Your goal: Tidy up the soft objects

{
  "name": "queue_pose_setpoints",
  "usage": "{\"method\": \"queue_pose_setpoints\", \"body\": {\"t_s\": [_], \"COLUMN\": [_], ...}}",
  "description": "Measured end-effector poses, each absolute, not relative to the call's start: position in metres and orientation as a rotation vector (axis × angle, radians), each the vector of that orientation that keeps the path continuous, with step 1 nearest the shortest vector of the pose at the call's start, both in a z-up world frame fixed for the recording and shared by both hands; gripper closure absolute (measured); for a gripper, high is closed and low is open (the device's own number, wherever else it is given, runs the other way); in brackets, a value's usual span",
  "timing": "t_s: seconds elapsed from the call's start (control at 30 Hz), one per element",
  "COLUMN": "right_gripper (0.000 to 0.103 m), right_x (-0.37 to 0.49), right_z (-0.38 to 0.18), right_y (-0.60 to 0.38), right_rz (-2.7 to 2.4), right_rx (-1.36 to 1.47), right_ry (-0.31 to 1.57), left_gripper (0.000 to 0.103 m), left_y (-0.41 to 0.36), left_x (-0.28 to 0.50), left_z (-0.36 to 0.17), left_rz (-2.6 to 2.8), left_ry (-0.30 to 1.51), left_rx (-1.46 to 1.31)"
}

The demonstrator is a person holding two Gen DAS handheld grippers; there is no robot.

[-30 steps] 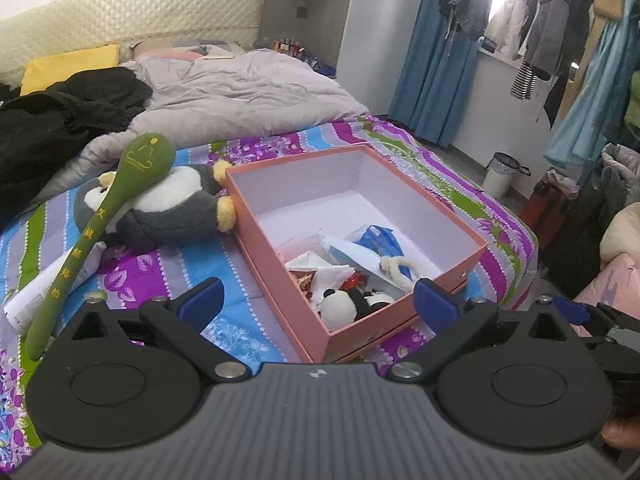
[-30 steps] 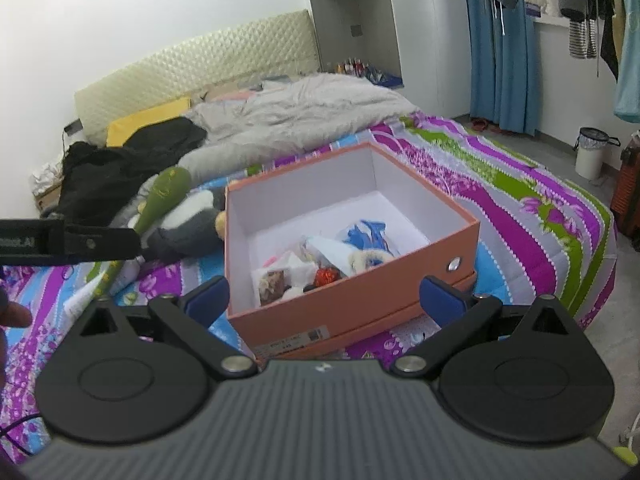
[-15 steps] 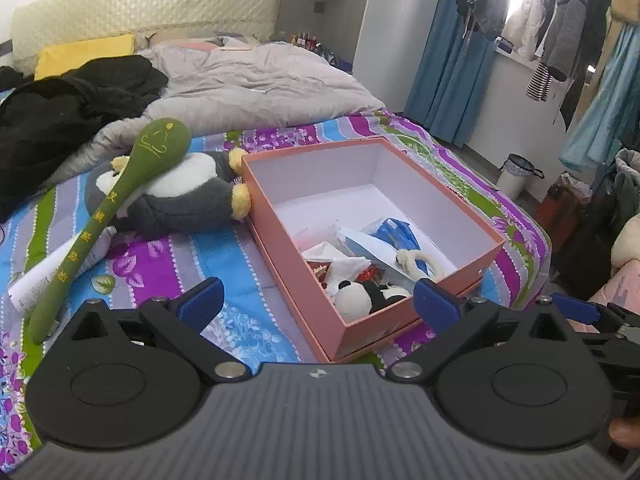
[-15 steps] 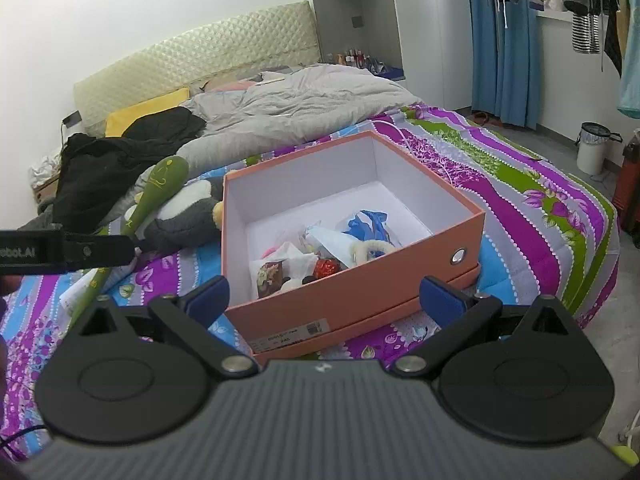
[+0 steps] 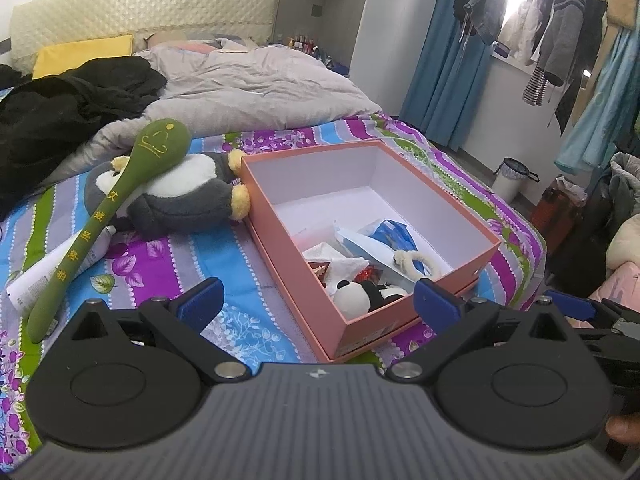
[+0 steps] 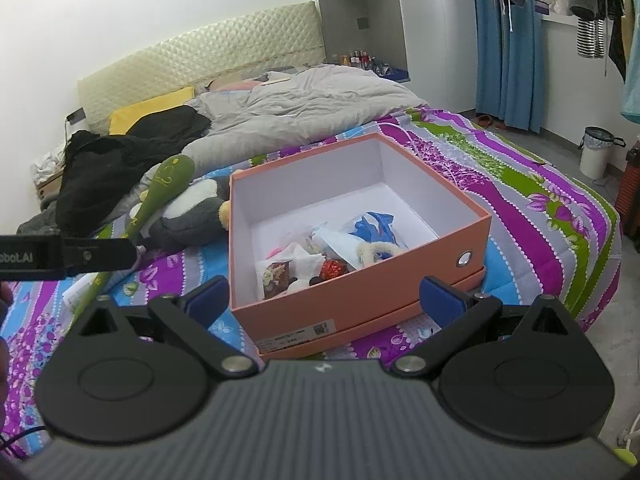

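We draw nearer the box [image 5: 360,236] at the bed's foot edge | left gripper [image 5: 316,300], right gripper [image 6: 326,298] wide, empty | penguin [image 5: 180,200] beside box, unpacked | next: grasp it

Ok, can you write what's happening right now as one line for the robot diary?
left gripper: open, empty | right gripper: open, empty | pink box: small toys inside | penguin plush: on bed beside box, green mallet across it

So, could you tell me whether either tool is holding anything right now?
Nothing is held: the left tool and right tool are both open and empty.
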State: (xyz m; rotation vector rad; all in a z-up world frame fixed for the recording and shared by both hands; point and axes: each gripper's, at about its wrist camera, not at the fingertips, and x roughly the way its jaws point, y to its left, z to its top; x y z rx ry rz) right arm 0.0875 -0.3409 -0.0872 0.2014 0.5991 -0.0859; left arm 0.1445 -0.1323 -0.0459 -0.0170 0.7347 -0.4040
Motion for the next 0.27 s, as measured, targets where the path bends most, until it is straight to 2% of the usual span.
{"method": "queue_pose_setpoints", "body": {"t_s": [0.27], "right_gripper": [0.000], "right_x": [0.0872], "right_z": [-0.0837], "right_y": [-0.3345], "right_rz": [-0.081], "right_rx": [0.182], "right_ry": [0.590], "left_gripper": [0.000], "left_y": [-0.1289], "left_x": [0.1425], "left_z": [-0.0415], "left_rz": [-0.411], "left_ry": [0.725], "left_rx": [-0.019]}}
